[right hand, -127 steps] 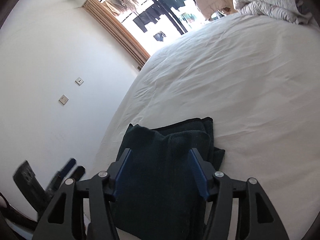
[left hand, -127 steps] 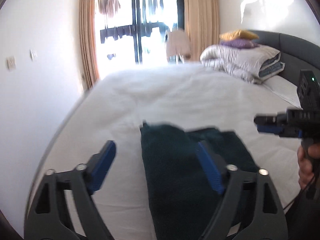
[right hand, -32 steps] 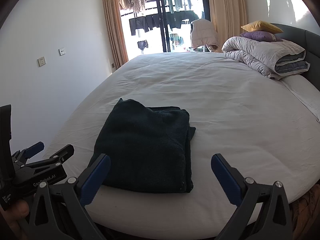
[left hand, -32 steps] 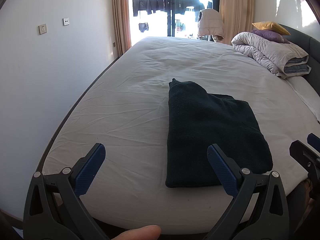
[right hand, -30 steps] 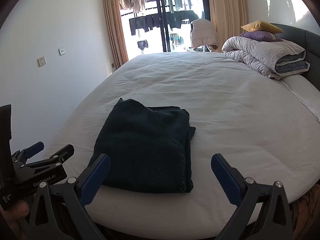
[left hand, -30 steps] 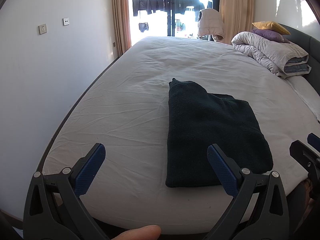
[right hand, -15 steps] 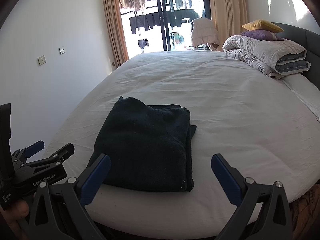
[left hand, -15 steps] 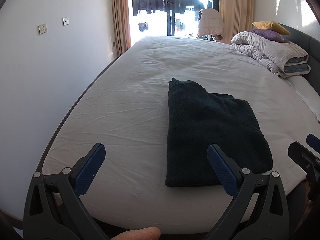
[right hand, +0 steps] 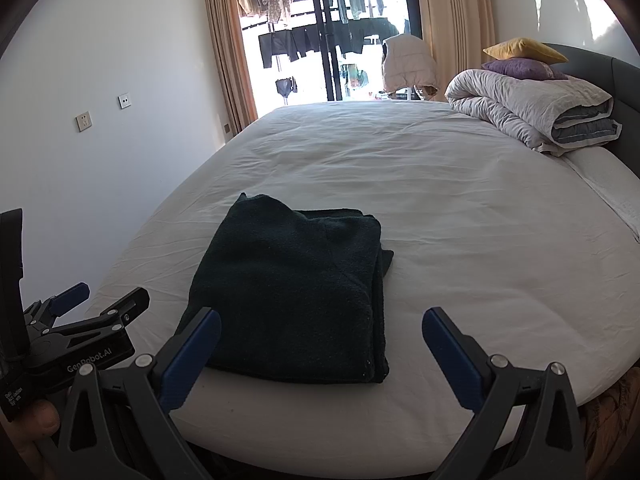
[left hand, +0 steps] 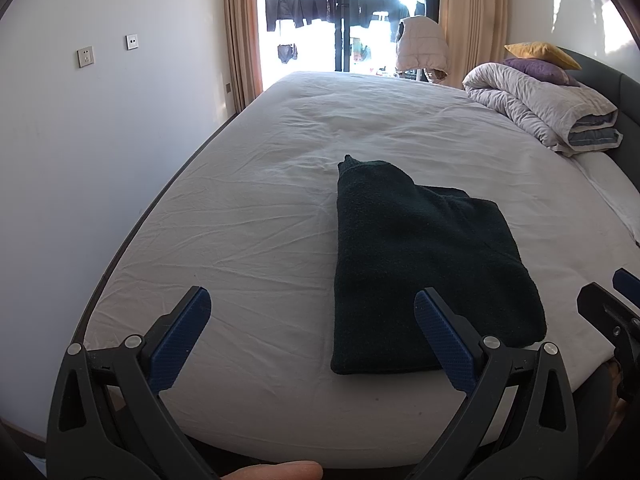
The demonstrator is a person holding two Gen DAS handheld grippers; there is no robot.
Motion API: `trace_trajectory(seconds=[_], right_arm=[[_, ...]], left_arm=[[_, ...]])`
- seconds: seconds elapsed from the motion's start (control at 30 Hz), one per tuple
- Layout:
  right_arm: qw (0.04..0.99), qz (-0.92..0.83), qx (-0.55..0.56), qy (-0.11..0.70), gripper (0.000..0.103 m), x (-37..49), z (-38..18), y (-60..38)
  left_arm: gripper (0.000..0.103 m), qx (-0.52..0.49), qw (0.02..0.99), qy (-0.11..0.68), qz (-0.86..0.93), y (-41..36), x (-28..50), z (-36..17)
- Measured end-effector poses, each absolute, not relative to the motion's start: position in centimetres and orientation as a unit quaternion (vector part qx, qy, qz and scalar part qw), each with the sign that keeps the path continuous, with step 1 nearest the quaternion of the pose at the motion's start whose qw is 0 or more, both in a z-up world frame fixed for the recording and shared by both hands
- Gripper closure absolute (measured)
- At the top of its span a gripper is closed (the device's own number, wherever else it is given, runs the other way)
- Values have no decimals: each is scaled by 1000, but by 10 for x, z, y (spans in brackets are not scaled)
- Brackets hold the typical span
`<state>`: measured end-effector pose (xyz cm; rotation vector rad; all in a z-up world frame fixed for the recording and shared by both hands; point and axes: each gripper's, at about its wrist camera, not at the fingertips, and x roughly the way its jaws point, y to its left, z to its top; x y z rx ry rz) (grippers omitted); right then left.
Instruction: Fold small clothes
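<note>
A dark green garment (left hand: 424,260) lies folded into a neat rectangle on the white bed sheet (left hand: 260,208), near the front edge. It also shows in the right wrist view (right hand: 296,292). My left gripper (left hand: 312,312) is open and empty, held back from the bed, with the garment ahead and to its right. My right gripper (right hand: 320,328) is open and empty, held back from the bed's front edge with the garment ahead, slightly left. The left gripper also appears at the lower left of the right wrist view (right hand: 86,312).
A rolled grey duvet (right hand: 532,116) with a purple pillow and a yellow pillow (right hand: 524,52) lies at the far right by the dark headboard (right hand: 616,76). A white wall (left hand: 80,140) runs along the bed's left side. A balcony door with hanging laundry (right hand: 332,36) is behind.
Over four seconds both grippers let go of the garment, opened wide and pulled back from the bed. In the last second almost nothing has moved.
</note>
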<state>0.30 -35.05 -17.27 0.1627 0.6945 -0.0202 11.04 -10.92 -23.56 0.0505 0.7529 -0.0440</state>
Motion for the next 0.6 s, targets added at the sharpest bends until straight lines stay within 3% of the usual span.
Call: trace_trajectory(seconds=[0.6], right_arm=[[936,-10,83,342,0,2,-175,-351]], left_arm=[[0,31,933,358,-18,-112,109,-237]])
